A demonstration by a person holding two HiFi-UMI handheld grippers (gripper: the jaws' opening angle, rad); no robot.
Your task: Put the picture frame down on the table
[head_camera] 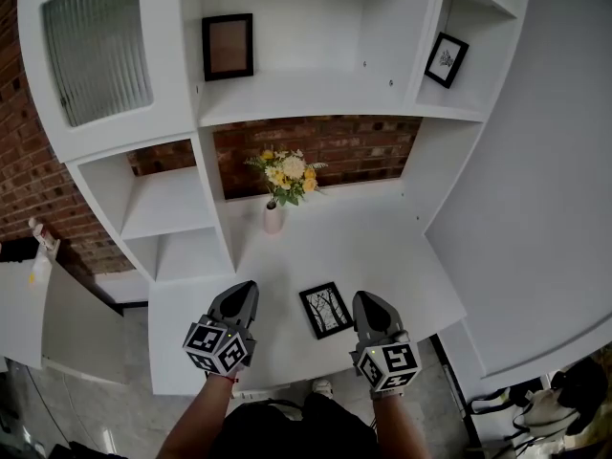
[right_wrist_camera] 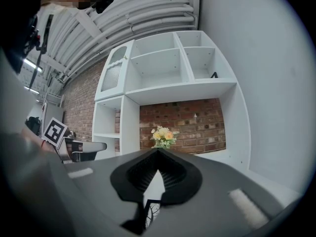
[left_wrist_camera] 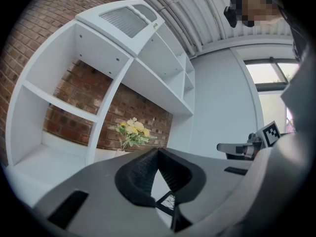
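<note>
One flower vase point(head_camera: 274, 216) stands on the table point(head_camera: 382, 232) beyond the picture frame point(head_camera: 326, 310).

Left tool: the grey moulded-plastic left gripper point(head_camera: 249, 289), a smooth shell tapering to a rounded nose.
Left pads: black ribbed rubber pads point(left_wrist_camera: 140, 174) set in a dark spade-shaped recess, with a dark rectangular slot on either side of the shell.
Left cube: white marker cube point(head_camera: 218, 346) with black square patterns on its faces.
Right tool: the grey moulded-plastic right gripper point(head_camera: 364, 298) of the same shape, with black ribbed jaw linings point(right_wrist_camera: 140, 173) and pale rectangular patches on the shell.
Right cube: white marker block point(head_camera: 387, 364) with black squares.
Clothing: black top point(head_camera: 277, 433) — forearms sleeveless.
Wrist: thin red band point(head_camera: 232, 379) on the left.
</note>
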